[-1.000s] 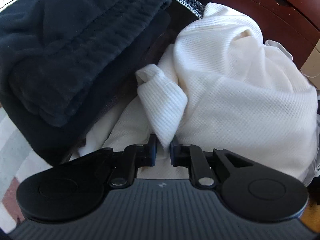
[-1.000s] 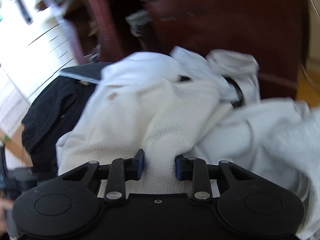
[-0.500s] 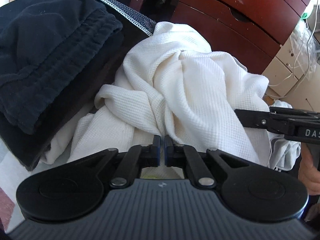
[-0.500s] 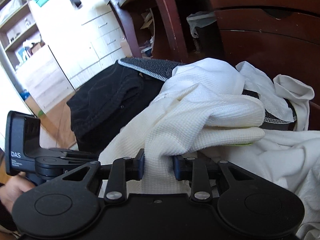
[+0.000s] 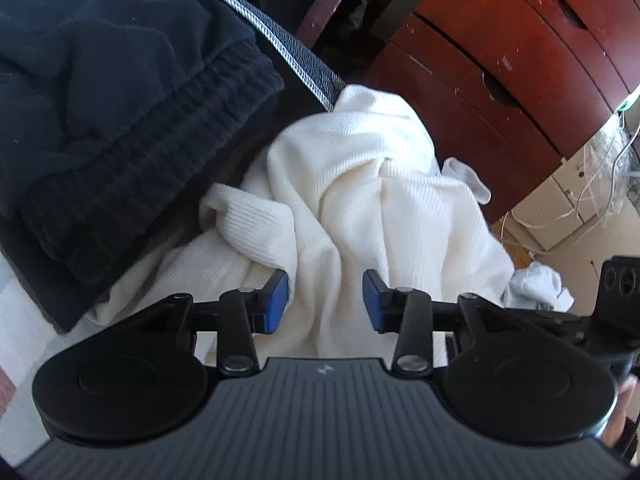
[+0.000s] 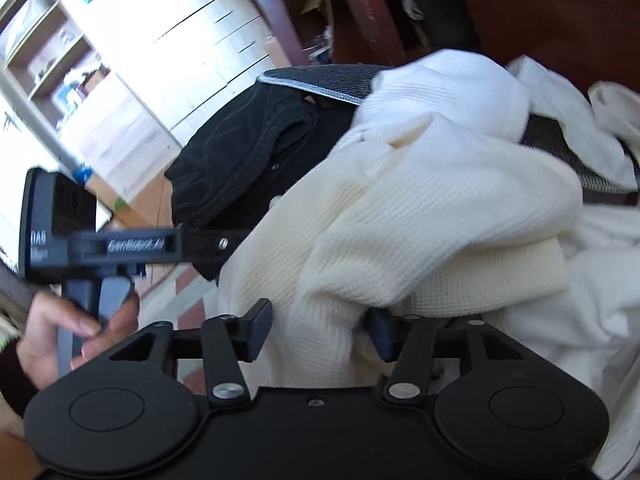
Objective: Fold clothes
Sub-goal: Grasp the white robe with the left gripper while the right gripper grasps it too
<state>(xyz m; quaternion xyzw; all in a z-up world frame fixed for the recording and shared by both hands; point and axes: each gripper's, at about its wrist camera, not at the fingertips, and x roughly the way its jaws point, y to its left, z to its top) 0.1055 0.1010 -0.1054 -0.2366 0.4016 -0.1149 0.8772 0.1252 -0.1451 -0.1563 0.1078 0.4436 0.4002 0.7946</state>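
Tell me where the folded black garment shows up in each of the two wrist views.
Left wrist: the black garment fills the upper left, left of the white waffle garment.
Right wrist: it sits at centre left, beyond the white garment.
Shared landmark: the grey cushion edge with pale stitched trim, just behind it.

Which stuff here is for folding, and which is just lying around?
For the folding: white waffle garment, left tool, right tool, black fleece clothes.

Just lying about: wooden drawers, white cabinet, cables.
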